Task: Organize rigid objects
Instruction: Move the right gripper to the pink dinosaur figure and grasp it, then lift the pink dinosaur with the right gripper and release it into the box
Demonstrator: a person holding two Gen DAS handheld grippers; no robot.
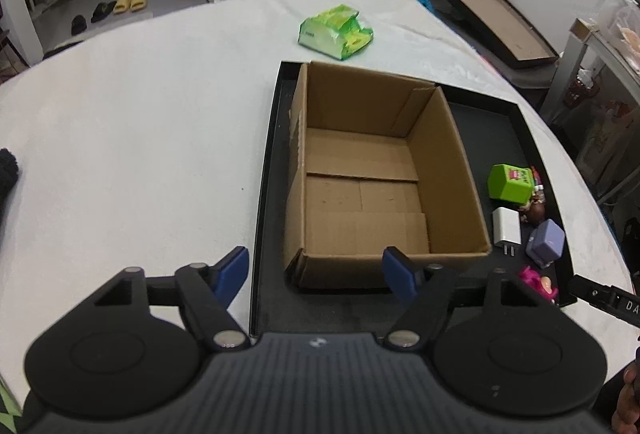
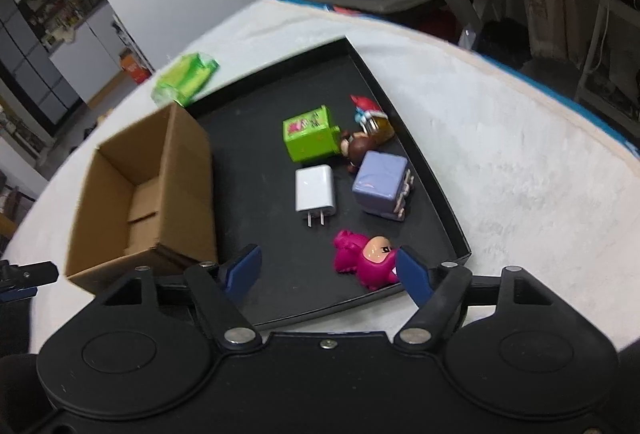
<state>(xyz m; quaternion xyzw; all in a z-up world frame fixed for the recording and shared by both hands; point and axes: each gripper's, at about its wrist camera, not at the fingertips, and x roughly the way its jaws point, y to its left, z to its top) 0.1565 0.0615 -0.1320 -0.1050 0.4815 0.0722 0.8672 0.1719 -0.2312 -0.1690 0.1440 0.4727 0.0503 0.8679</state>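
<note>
An open, empty cardboard box [image 1: 372, 174] stands in the left part of a black tray [image 1: 508, 130] on the white table. To its right in the tray lie a green cube toy [image 2: 310, 138], a white charger plug [image 2: 315, 190], a lilac cube toy [image 2: 380, 184], a brown figurine [image 2: 358, 148], a red-capped figurine [image 2: 370, 114] and a pink figure [image 2: 362, 258]. My left gripper [image 1: 318, 274] is open and empty, in front of the box's near wall. My right gripper [image 2: 328, 270] is open and empty, just short of the pink figure.
A green tissue pack [image 1: 336, 30] lies on the table beyond the tray. A dark framed board [image 1: 496, 20] leans off the far right edge. A shelf unit [image 1: 600, 74] stands to the right. White table surface [image 1: 140, 114] stretches left of the tray.
</note>
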